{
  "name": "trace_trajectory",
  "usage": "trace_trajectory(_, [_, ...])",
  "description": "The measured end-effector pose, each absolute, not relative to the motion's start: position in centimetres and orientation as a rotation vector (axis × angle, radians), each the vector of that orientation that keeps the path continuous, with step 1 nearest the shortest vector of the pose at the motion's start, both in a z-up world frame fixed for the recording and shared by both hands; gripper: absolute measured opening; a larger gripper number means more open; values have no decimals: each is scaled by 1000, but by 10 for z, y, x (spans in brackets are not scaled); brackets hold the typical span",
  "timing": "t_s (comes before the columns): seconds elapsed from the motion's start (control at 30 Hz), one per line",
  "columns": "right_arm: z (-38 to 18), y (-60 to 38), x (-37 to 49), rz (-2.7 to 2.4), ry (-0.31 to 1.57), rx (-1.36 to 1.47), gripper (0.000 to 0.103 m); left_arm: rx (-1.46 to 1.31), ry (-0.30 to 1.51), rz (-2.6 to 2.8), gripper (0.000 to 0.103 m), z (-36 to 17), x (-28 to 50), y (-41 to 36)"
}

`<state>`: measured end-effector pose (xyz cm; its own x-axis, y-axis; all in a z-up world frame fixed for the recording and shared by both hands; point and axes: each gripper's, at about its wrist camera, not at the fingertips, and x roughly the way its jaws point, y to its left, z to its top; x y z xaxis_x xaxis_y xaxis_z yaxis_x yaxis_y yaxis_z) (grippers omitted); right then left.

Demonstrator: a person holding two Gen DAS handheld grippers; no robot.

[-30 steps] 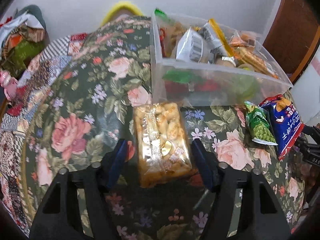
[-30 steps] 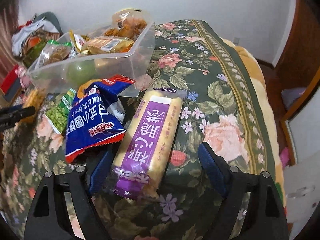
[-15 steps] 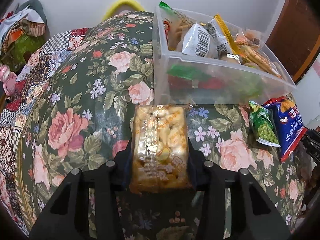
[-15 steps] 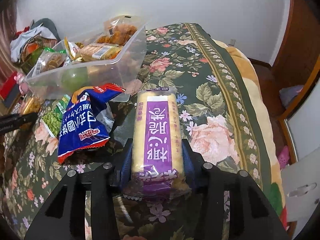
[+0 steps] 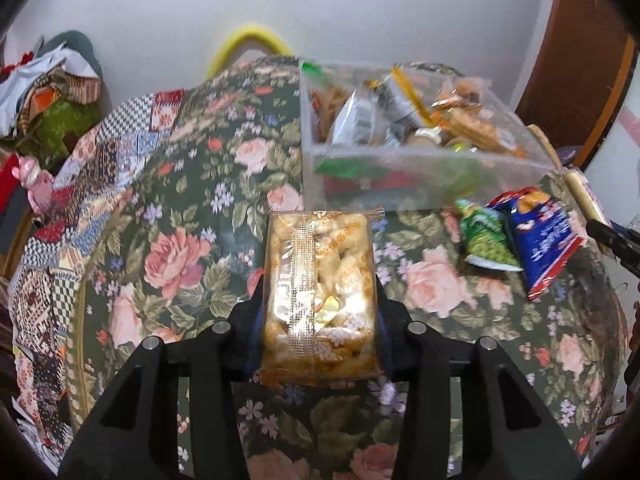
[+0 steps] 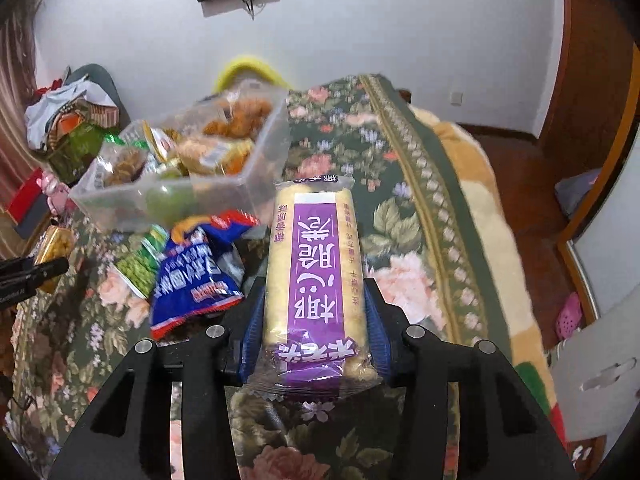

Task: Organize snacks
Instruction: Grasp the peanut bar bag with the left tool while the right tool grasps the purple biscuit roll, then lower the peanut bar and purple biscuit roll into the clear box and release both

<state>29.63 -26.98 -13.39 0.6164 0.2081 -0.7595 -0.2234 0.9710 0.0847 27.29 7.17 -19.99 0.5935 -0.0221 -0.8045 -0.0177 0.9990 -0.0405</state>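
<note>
My left gripper (image 5: 318, 312) is shut on a clear pack of golden snacks (image 5: 320, 292) and holds it above the floral bedspread, in front of the clear plastic bin (image 5: 420, 180) full of snack packs. My right gripper (image 6: 314, 316) is shut on a long purple-and-cream snack pack (image 6: 314, 276) and holds it lifted, to the right of the bin (image 6: 224, 196). A blue snack bag (image 6: 196, 276) and a green pea bag (image 6: 138, 266) lie on the bed between the grippers; both also show in the left wrist view, blue bag (image 5: 540, 236), green bag (image 5: 484, 240).
The floral bedspread (image 5: 180, 240) covers the bed, with a patchwork cloth (image 5: 80, 184) at its left. A pile of clothes and bags (image 6: 72, 120) sits at far left. The bed edge and a wooden floor (image 6: 520, 184) lie right. A wooden door (image 5: 580, 60) stands at right.
Both grippers closed on their packs and lifted them off the bedspread. The views have tilted up, showing more wall.
</note>
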Motion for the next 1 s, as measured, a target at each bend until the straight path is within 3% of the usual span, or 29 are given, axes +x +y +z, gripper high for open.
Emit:
trace_trajectory(0.53, [-86,-232,308,352,738,-18,42,-87,812,-57,44,-139,299,45])
trace_trajectory(1.0, [-88,-177,356,421,746,-57,42,-103,819,-63,44,-142,361,37])
